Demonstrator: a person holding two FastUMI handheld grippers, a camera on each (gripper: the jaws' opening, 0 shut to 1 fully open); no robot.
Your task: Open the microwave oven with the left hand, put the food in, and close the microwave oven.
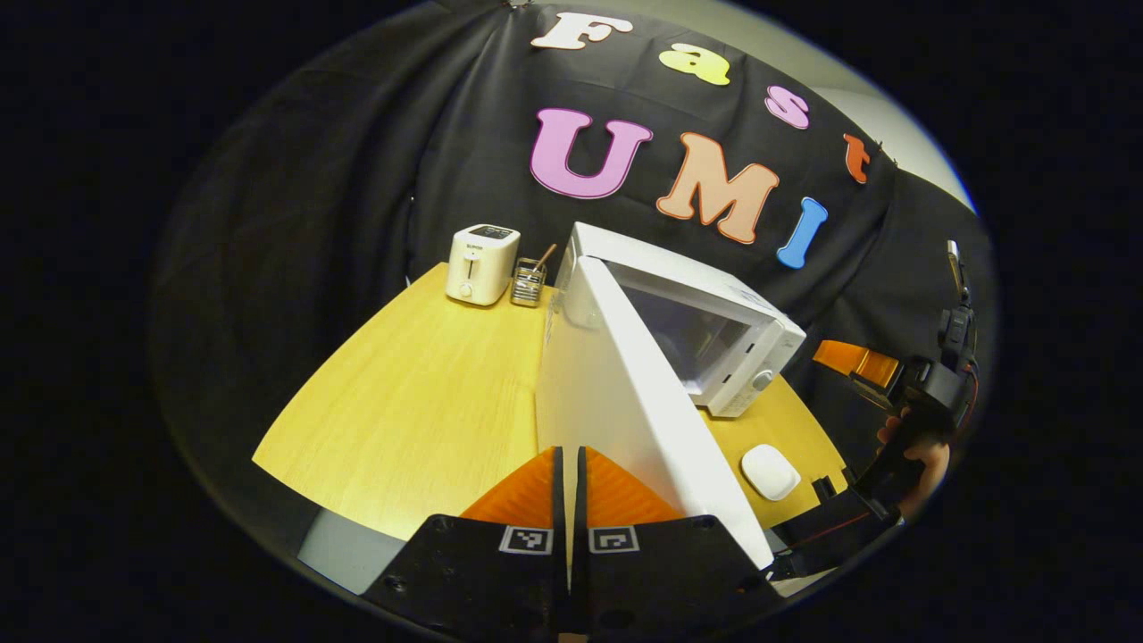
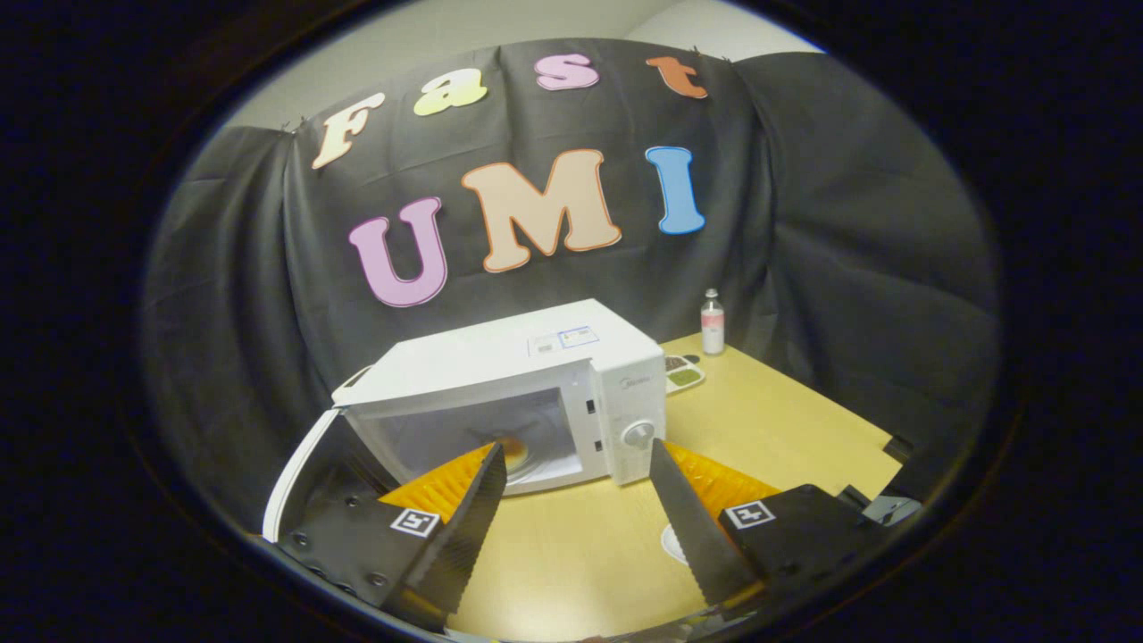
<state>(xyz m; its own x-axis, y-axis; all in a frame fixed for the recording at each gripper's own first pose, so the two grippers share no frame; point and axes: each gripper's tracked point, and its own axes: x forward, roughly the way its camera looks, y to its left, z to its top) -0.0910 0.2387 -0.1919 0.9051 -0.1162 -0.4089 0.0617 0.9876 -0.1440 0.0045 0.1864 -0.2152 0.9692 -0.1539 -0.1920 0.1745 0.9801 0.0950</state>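
Observation:
The white microwave [image 1: 714,308] stands on the wooden table with its door [image 1: 616,393] swung wide open toward me. My left gripper [image 1: 569,451] is shut with nothing between its fingers, just left of the door's free edge. In the right gripper view the microwave [image 2: 536,357] shows its lit cavity, where something brownish, apparently the food [image 2: 513,446], lies on the turntable. The open door [image 2: 295,482] hangs at the left. My right gripper [image 2: 576,469] stands open and empty in front of the cavity. The left gripper view also shows the right gripper [image 1: 862,362], held by a hand.
A white toaster [image 1: 482,263] and a wire utensil holder [image 1: 529,284] stand at the table's back left. A white rounded object [image 1: 770,471] lies in front of the microwave. A small bottle [image 2: 712,321] and a compartment tray [image 2: 683,371] sit right of the microwave.

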